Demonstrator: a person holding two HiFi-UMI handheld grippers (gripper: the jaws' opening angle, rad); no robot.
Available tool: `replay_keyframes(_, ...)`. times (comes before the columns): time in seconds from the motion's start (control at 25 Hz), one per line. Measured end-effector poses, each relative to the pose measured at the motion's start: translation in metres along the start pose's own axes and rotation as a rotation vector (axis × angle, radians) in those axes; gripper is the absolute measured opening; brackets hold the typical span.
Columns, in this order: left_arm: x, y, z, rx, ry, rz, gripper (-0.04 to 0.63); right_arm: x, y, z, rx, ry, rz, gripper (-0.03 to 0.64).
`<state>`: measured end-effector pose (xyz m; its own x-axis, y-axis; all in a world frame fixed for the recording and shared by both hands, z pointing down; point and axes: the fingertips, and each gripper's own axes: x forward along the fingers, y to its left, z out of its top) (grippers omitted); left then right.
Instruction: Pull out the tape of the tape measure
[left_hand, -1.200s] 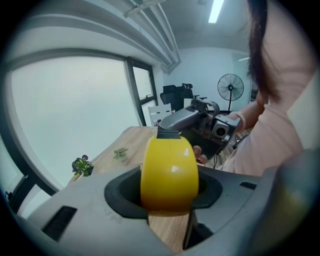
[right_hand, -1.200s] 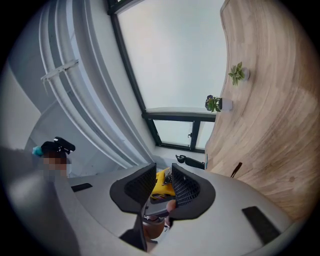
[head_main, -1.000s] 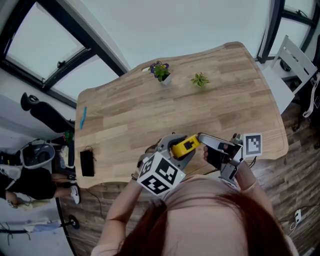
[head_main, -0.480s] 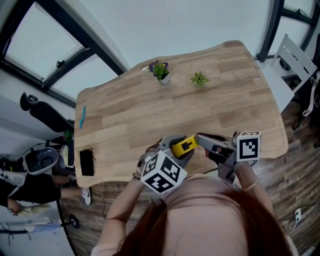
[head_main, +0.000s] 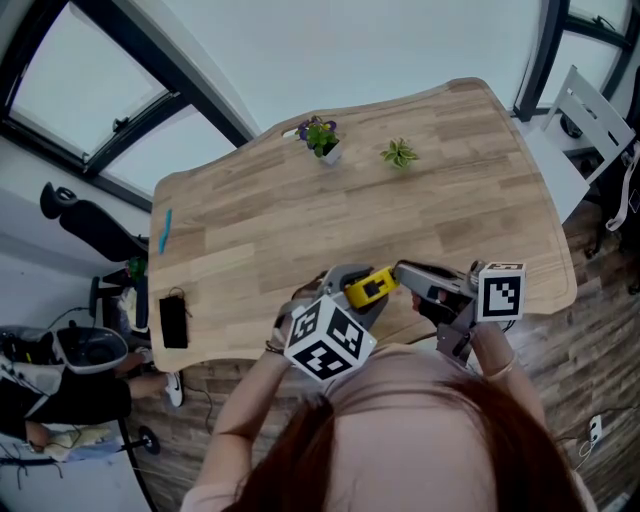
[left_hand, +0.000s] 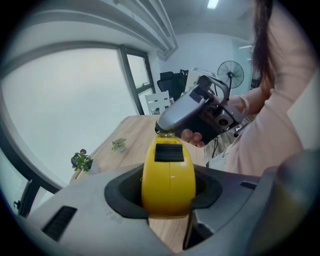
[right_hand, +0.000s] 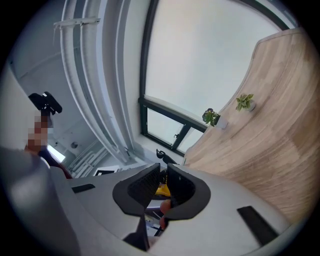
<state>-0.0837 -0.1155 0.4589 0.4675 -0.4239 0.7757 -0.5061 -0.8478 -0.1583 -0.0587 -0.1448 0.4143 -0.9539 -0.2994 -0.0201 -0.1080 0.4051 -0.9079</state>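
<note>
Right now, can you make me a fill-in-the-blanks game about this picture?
The left gripper holds a ____ tape measure.
The table is made of ____.
Two little ____ stand near its far edge.
Missing words: yellow, wood, plants.

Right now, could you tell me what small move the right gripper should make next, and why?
Probably ease the right gripper onto the tape's tip and pinch: the left gripper clamps the tape measure, and the right's narrowly parted jaws sit at its front end.
</note>
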Motion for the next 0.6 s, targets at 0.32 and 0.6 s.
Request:
replay_keyframes(0.32,0.006,-0.001,-0.008,0.006,0.040,-0.004,0.173,-0.009,0.002,0.009,-0.010,-0.035,0.012,0.038)
replay_keyframes(0.6,0.011,0.001,-0.014,0.009,0.071,-0.008,0.173,-0.021,0.005,0.024,-0.002,-0.083,0.042,0.038)
